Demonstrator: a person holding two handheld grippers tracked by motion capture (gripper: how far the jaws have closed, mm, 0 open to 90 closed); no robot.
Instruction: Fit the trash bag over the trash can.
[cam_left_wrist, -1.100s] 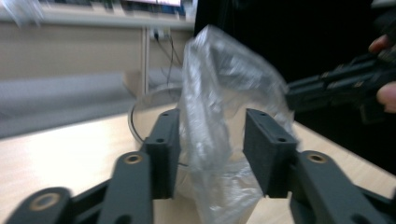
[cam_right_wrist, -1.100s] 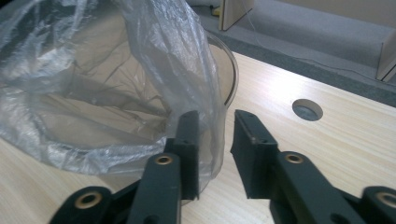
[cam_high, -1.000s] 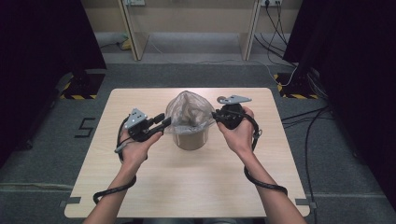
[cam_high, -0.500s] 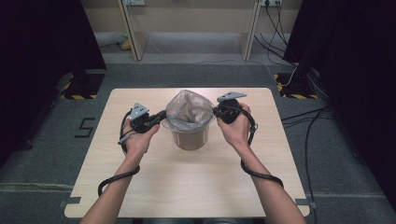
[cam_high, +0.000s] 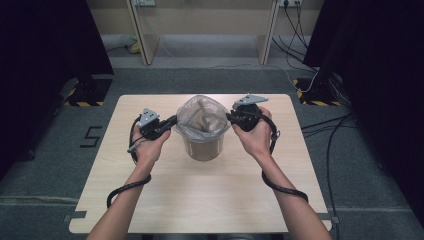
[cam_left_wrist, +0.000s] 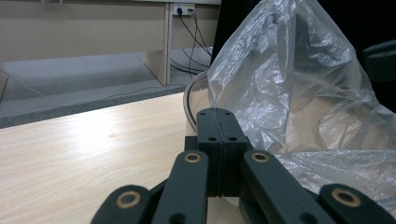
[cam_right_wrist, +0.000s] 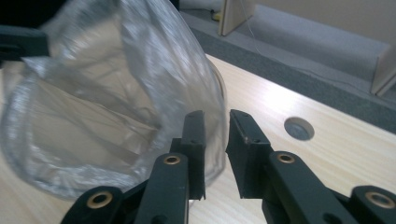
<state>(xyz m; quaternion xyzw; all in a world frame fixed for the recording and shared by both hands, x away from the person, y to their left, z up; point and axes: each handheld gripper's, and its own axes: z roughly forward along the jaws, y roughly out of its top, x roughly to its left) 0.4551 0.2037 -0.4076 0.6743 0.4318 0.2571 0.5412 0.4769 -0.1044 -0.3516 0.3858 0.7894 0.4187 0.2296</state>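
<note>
My left tongs (cam_high: 172, 122) clenched at the bucket (cam_high: 202, 145) left rim, whether pinching the bag (cam_high: 201, 116) I cannot tell. Bucket upright, mouth up, mid-surface (cam_high: 210, 200); free room all round. Right tongs (cam_high: 231, 116) released, straddling its right rim.

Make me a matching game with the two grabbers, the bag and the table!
Things:
1. left gripper
2. right gripper
3. plastic bag
4. table

States:
A. pale wood
B. jaws pressed together
C. clear and crinkly, lining the bin
D. jaws apart, around the bag's edge

Pairs: 1-B, 2-D, 3-C, 4-A
</note>
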